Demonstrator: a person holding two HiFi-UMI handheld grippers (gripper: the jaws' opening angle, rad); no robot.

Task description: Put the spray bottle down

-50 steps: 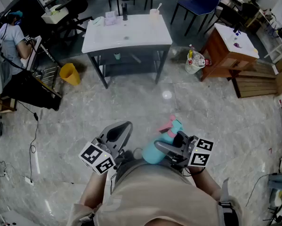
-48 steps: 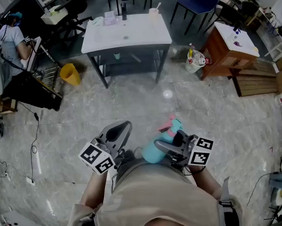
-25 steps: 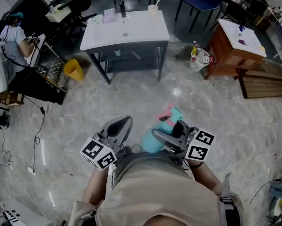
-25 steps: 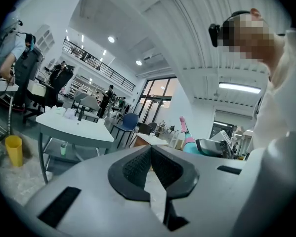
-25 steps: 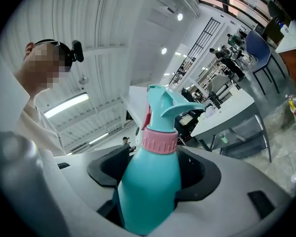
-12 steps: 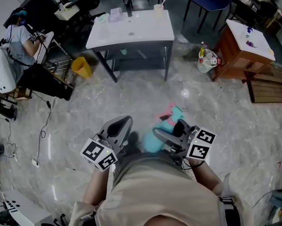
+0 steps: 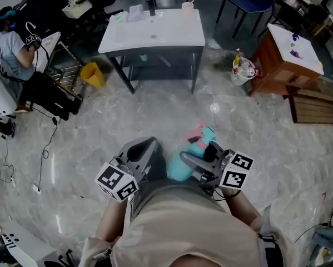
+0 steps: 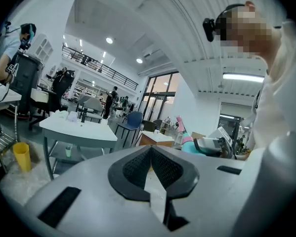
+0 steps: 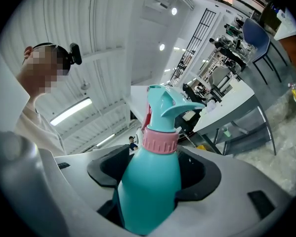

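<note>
While the white table (image 7: 155, 35) sits well away across the floor (image 7: 155, 115), the right gripper (image 7: 201, 154) has its jaws clamped on the teal spray bottle (image 7: 182, 170), up by the person's waist. Left gripper (image 7: 143, 148) jaws are pressed together, empty.

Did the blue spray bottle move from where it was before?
Yes, a little. The spray bottle, gripped in the right gripper, now shows slightly nearer the white table's front edge than two seconds ago.
</note>
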